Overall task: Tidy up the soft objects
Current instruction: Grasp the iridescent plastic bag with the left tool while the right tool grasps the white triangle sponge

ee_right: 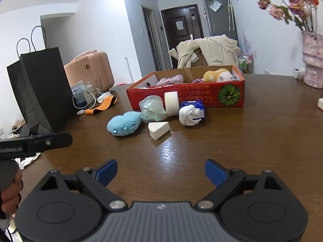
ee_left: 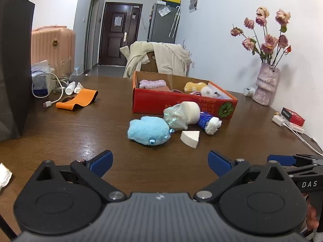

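Observation:
A blue plush toy (ee_left: 148, 130) (ee_right: 124, 124) lies on the brown table in front of a red cardboard box (ee_left: 181, 103) (ee_right: 187, 98). Beside it are a white wedge sponge (ee_left: 190, 138) (ee_right: 159, 130), a crumpled clear bag (ee_left: 176, 116) (ee_right: 153, 108), a white cylinder (ee_left: 192, 111) (ee_right: 171, 103) and a blue-and-white tissue pack (ee_left: 209, 122) (ee_right: 191, 112). The box holds a pink cloth (ee_left: 152, 84), a yellow plush (ee_left: 194, 86) and other soft things. My left gripper (ee_left: 160, 162) is open and empty, short of the plush. My right gripper (ee_right: 161, 172) is open and empty, short of the sponge.
A black paper bag (ee_right: 40, 88) stands at the left. An orange band (ee_left: 77, 100), white cables and a bottle lie at the far left. A pink vase of dried roses (ee_left: 266, 84) stands at the right, by a red pack (ee_left: 293, 116) and a charger.

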`<state>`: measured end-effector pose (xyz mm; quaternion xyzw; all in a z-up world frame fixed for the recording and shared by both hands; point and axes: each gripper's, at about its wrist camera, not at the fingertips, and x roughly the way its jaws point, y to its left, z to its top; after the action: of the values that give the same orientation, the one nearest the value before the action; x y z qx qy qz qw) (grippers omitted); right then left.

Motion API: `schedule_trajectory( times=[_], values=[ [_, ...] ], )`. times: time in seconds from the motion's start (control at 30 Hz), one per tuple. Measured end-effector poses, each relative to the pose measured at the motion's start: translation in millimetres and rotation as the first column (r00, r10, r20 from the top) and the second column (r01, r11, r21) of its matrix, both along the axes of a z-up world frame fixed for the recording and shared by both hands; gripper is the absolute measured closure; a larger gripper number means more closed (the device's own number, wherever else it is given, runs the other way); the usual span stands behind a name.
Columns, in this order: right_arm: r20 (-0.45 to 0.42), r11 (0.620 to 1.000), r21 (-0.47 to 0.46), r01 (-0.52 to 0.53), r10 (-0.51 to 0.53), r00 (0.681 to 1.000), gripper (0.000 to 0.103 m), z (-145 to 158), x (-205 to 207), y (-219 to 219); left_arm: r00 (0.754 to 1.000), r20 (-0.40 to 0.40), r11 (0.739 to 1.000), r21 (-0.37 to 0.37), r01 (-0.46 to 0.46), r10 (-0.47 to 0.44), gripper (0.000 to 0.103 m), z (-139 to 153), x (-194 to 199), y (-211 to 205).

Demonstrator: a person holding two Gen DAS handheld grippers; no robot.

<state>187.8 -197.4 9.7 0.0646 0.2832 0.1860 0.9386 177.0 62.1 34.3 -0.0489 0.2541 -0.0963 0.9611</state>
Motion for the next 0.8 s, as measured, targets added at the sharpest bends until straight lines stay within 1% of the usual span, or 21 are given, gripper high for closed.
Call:
schedule_trajectory(
  times=[0.07,0.13,0.2,0.27,0.3,0.4,0.43,0.47,0.5,0.53,0.6,0.63,0.67,0.73,0.8],
  values=[
    [0.01,1.0,-0.011,-0.024,0.024,1.0,0.017,0,16,10,1.0,-0.009,1.0,-0.001,0.001,-0.001,0.001,0,16,0],
    [0.018,0.999,-0.023,-0.049,0.049,0.999,0.019,-1,36,20,1.0,-0.005,1.0,0.014,0.007,-0.006,0.001,1,31,-3],
    [0.014,0.997,-0.044,-0.063,0.063,0.998,0.032,-2,61,33,1.0,0.011,0.999,0.032,0.026,-0.026,0.001,5,48,-8],
    [0.002,0.995,-0.068,-0.07,0.071,0.997,0.037,-5,90,45,0.999,0.02,0.998,0.047,0.047,-0.048,0.001,9,70,-15],
    [-0.011,0.995,-0.072,-0.067,0.066,0.998,0.041,-7,103,49,0.998,0.023,0.997,0.051,0.061,-0.063,0.001,10,80,-18],
    [-0.058,0.998,-0.027,-0.059,0.057,0.997,0.044,-19,136,56,0.995,0.014,0.994,0.056,0.094,-0.094,0.004,7,117,-31],
    [-0.074,0.998,-0.009,-0.057,0.057,0.996,0.046,-23,143,56,0.995,-0.005,0.994,0.058,0.095,-0.095,0.008,4,131,-37],
    [-0.08,0.998,0.005,-0.059,0.06,0.995,0.052,-27,148,56,0.995,-0.025,0.993,0.063,0.101,-0.1,0.01,0,145,-43],
    [-0.085,0.999,0.01,-0.05,0.051,0.995,0.062,-30,151,55,0.993,-0.04,0.991,0.069,0.114,-0.111,0.01,-4,157,-49],
    [-0.082,0.999,0.005,-0.047,0.047,0.995,0.068,-31,153,54,0.991,-0.052,0.989,0.078,0.126,-0.123,0.014,-9,168,-56],
    [-0.081,0.997,0.008,-0.071,0.071,0.994,0.069,-32,152,49,0.987,-0.071,0.984,0.091,0.15,-0.144,0.019,-18,187,-67],
    [-0.084,0.997,0.023,-0.071,0.072,0.994,0.069,-32,151,45,0.985,-0.091,0.983,0.096,0.157,-0.148,0.027,-23,195,-71],
    [-0.085,0.997,0.036,-0.072,0.075,0.994,0.07,-33,150,42,0.982,-0.116,0.982,0.098,0.162,-0.15,0.043,-28,203,-75],
    [-0.087,0.995,0.058,-0.078,0.083,0.993,0.07,-37,148,37,0.976,-0.158,0.983,0.082,0.167,-0.152,0.06,-38,212,-76],
    [-0.088,0.994,0.073,-0.08,0.087,0.992,0.07,-36,148,35,0.975,-0.151,0.982,0.072,0.174,-0.161,0.062,-44,211,-75]
  ],
)
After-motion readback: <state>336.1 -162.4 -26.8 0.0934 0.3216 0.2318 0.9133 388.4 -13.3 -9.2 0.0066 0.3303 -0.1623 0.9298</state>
